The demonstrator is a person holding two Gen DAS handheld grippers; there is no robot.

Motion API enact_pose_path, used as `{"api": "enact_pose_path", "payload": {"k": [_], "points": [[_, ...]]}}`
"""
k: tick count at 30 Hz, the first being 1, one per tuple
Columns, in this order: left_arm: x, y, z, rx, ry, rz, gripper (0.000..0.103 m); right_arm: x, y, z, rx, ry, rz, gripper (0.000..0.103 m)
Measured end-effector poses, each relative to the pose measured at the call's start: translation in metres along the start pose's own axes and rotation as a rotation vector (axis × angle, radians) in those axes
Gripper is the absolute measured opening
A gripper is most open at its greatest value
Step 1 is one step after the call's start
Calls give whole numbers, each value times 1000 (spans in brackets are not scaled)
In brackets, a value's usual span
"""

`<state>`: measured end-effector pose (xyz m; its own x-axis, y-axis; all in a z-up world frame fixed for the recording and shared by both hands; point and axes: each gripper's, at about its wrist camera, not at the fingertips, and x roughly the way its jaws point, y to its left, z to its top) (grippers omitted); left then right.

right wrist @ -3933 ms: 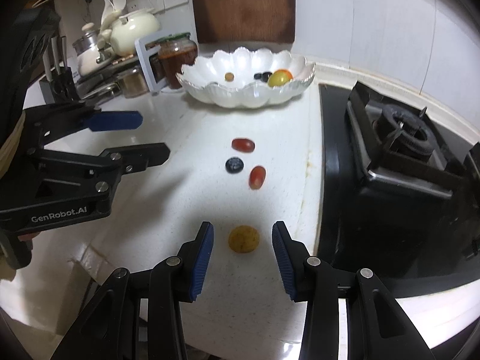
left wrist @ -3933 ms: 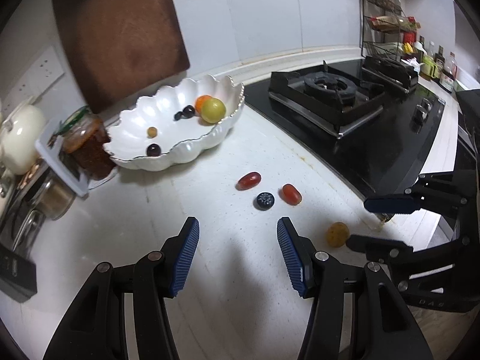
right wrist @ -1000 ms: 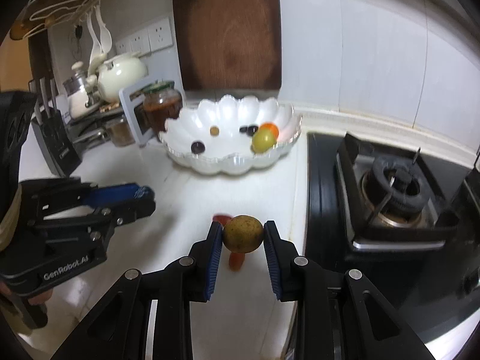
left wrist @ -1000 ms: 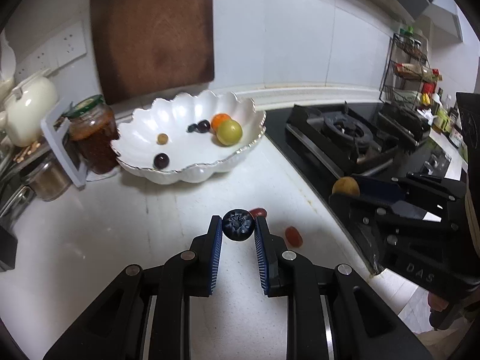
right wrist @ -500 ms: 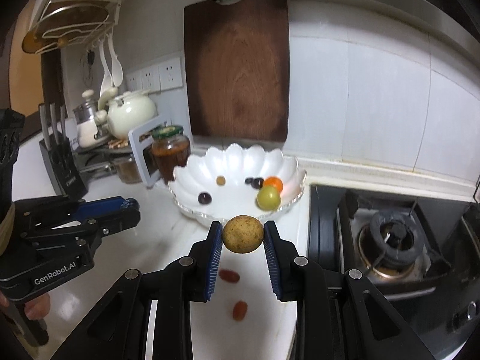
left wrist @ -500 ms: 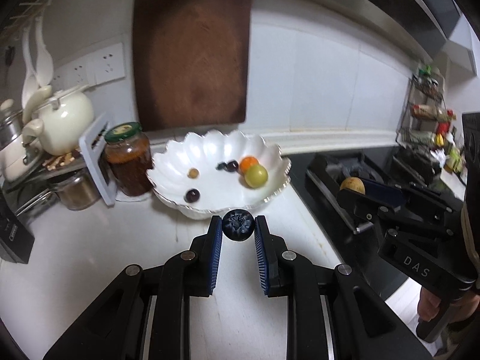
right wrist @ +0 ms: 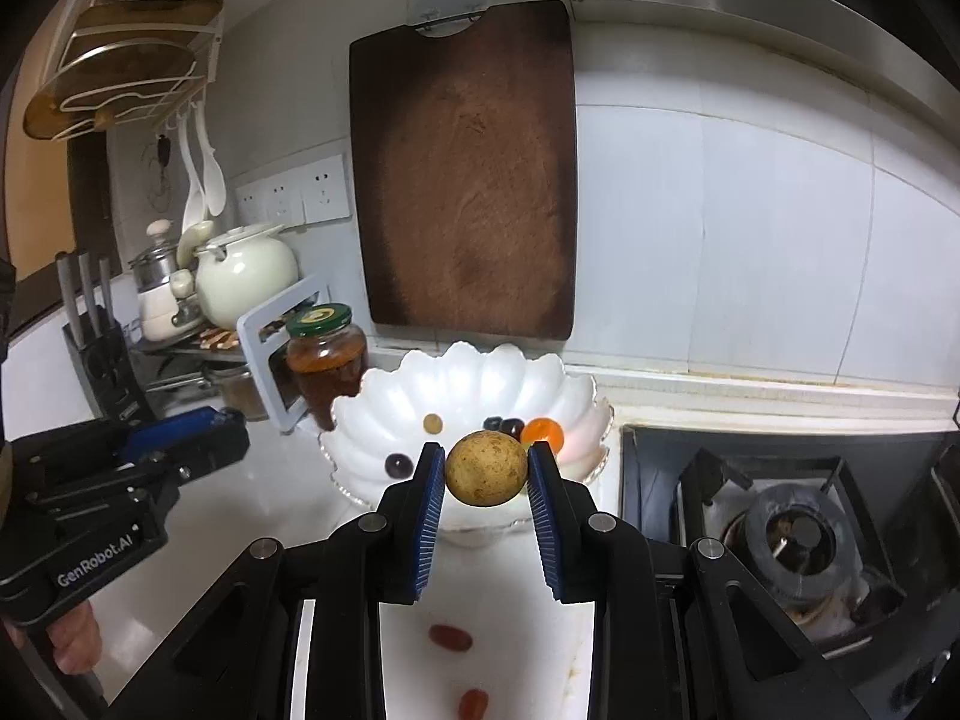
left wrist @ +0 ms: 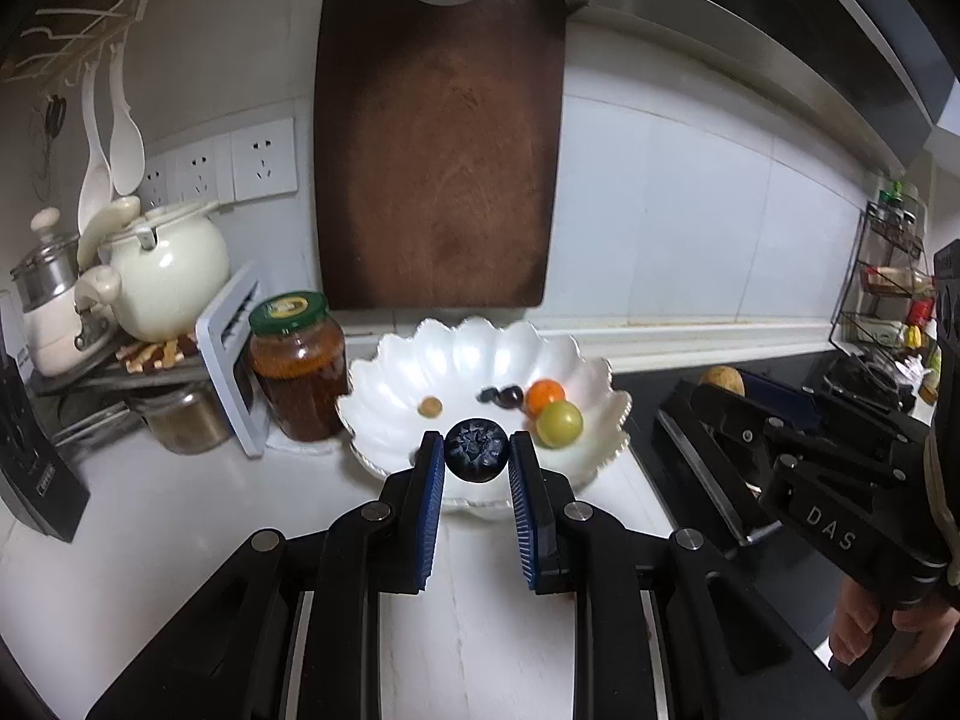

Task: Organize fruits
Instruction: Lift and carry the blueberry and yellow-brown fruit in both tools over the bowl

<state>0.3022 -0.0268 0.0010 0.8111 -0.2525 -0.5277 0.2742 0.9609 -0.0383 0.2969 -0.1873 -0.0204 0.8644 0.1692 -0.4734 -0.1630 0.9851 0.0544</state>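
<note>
Left wrist view: left gripper (left wrist: 477, 457) clamps a dark round blueberry (left wrist: 477, 449) before the white scalloped ceramic bowl (left wrist: 384, 372); right gripper (right wrist: 486, 477) grips a tan round longan (right wrist: 486, 468) before it too.

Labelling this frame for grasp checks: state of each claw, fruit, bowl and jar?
Left claw: shut on dark round blueberry, lifted.
Right claw: shut on tan round fruit, lifted.
White scalloped bowl: upright, holding several fruits.
Two red oblong fruits: loose on the white counter.
Green-lidded glass jar: upright, lid on.
</note>
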Motion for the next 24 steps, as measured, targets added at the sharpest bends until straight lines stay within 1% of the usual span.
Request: {"api": "enact_pose_path", "payload": {"k": [4, 10, 15, 19, 24], "points": [[6, 2, 10, -2, -13, 9, 23, 9, -2, 9, 4, -1, 2, 30], [19, 5, 22, -16, -3, -5, 23, 23, -3, 23, -1, -2, 3, 30], [35, 11, 33, -38, 10, 2, 23, 43, -4, 35, -12, 14, -3, 30], [51, 16, 42, -43, 26, 15, 23, 59, -6, 44, -8, 31, -1, 30], [72, 20, 52, -43, 60, 25, 23, 84, -11, 53, 2, 76, -5, 30]]}}
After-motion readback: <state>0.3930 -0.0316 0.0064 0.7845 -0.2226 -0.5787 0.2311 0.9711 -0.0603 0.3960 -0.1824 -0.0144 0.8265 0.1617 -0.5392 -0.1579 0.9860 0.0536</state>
